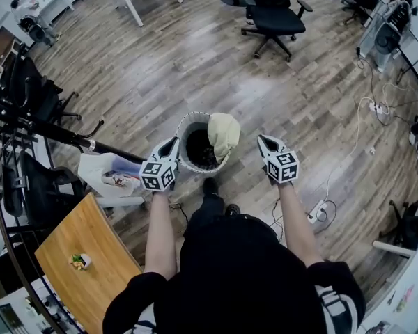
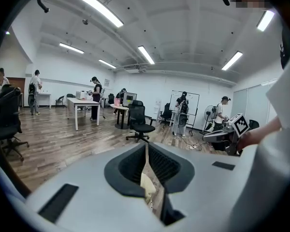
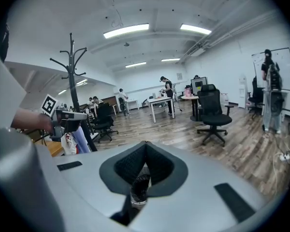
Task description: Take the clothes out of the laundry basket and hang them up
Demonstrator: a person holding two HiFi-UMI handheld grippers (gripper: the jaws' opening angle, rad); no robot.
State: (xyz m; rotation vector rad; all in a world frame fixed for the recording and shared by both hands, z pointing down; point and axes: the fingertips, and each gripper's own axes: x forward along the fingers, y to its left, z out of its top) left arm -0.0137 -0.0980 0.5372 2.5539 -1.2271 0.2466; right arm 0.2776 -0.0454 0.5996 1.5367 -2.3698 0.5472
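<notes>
The white mesh laundry basket [image 1: 184, 126] stands on the wood floor just ahead of my feet. Dark clothes lie inside it, and a pale yellow garment [image 1: 223, 133] hangs over its right rim. My left gripper [image 1: 175, 142] hovers at the basket's left rim and my right gripper [image 1: 261, 140] a little to the right of the basket; both are shut and hold nothing. In the left gripper view the jaws [image 2: 146, 150] are closed, with the pale garment [image 2: 147, 183] showing below them. In the right gripper view the closed jaws [image 3: 145, 150] point over the basket [image 3: 139, 186].
A dark coat rack [image 1: 52, 131] slants in from the left with a white printed garment [image 1: 110, 174] hanging from it. A wooden table [image 1: 83, 256] is at lower left. A black office chair [image 1: 273, 14] stands beyond the basket. Cables and a power strip [image 1: 319, 211] lie on the right.
</notes>
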